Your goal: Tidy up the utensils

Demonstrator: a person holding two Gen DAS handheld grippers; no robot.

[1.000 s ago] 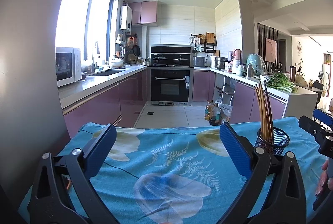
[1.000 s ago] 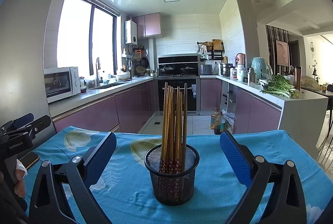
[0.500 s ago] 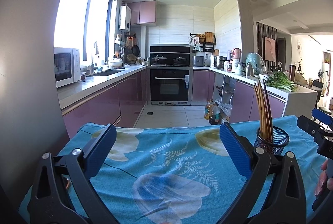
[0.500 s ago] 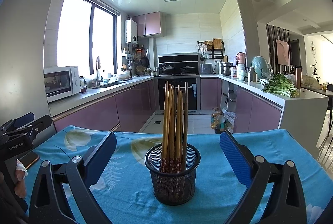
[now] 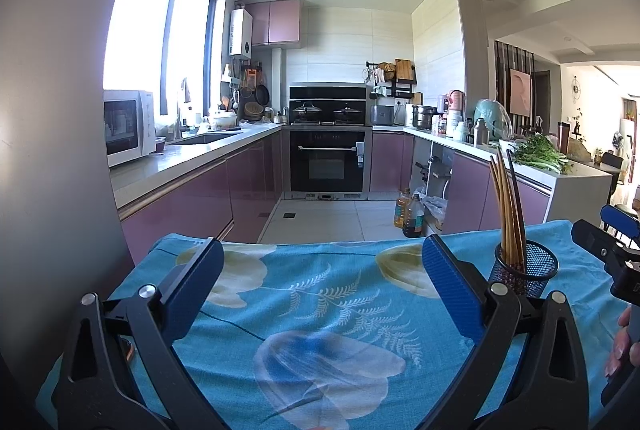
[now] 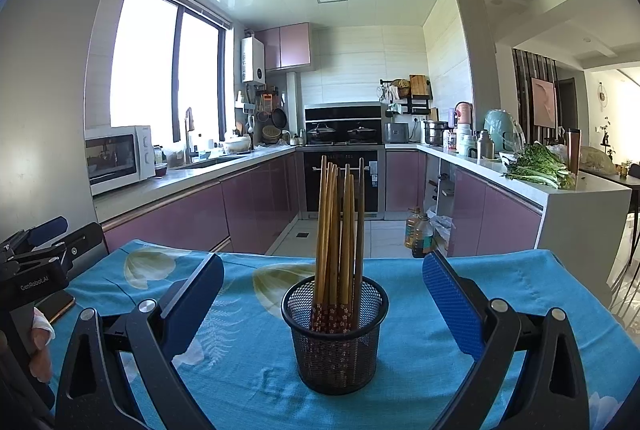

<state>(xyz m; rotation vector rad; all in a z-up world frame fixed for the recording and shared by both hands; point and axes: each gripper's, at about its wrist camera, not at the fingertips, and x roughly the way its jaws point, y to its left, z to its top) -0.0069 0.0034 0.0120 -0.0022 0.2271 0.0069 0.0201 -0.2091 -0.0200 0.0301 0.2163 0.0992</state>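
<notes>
Right wrist view: chopsticks [image 6: 338, 230] upright in mesh holder [image 6: 335, 334] mid-bench, both jaws released, empty. Utensils apparently stowed; next, probably withdrawing clear.

One black mesh holder [image 6: 335, 334] stands on one worktop covered by a blue floral cloth [image 6: 460, 370]. The holder carries a bundle of wooden chopsticks [image 6: 338, 230]; about eight tips show, the exact count unclear since they overlap. Two grippers appear, the left gripper [image 5: 320, 282] and the right gripper [image 6: 323, 290]. Two oil bottles [image 6: 418, 232] stand on the floor. One microwave [image 6: 118, 158] sits on the kitchen counter.
</notes>
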